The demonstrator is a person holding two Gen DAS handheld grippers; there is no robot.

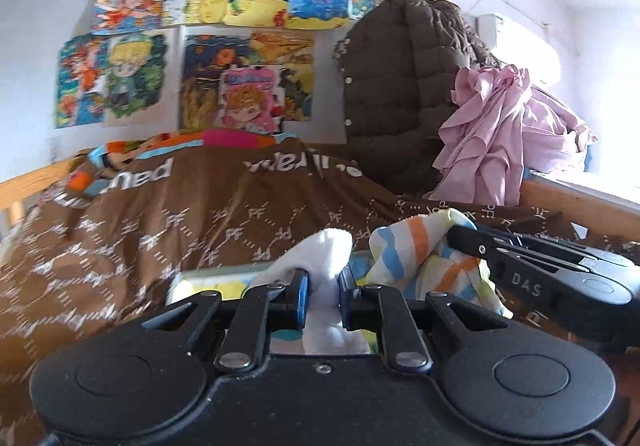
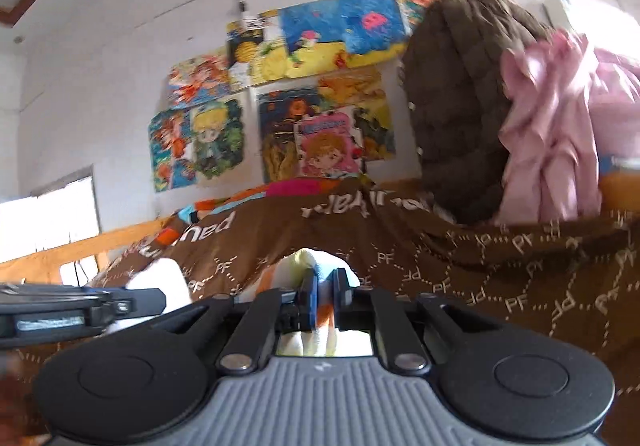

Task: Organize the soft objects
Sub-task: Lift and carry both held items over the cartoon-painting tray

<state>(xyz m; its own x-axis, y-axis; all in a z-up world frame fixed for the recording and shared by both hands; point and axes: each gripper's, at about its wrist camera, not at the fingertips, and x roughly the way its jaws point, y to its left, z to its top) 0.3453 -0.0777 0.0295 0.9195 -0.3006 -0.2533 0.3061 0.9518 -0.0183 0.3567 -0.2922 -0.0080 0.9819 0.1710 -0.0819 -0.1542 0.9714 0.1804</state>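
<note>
Both grippers hold one striped cloth, white with orange, blue and yellow bands, above the brown bedspread [image 1: 168, 214]. In the left wrist view my left gripper [image 1: 323, 286] is shut on a white fold of the striped cloth [image 1: 328, 250]. The right gripper [image 1: 464, 236] comes in from the right, clamped on the cloth's striped corner [image 1: 420, 246]. In the right wrist view my right gripper [image 2: 325, 286] is shut on the striped cloth [image 2: 304, 260], and the left gripper [image 2: 156, 300] enters from the left beside a white fold [image 2: 164, 278].
A brown quilted jacket [image 1: 396, 86] and a pink garment [image 1: 492, 134] hang or are piled at the right end of the bed. Coloured drawings [image 1: 208, 46] cover the wall behind. A wooden bed rail [image 1: 28, 182] runs along the left, another [image 1: 580, 206] along the right.
</note>
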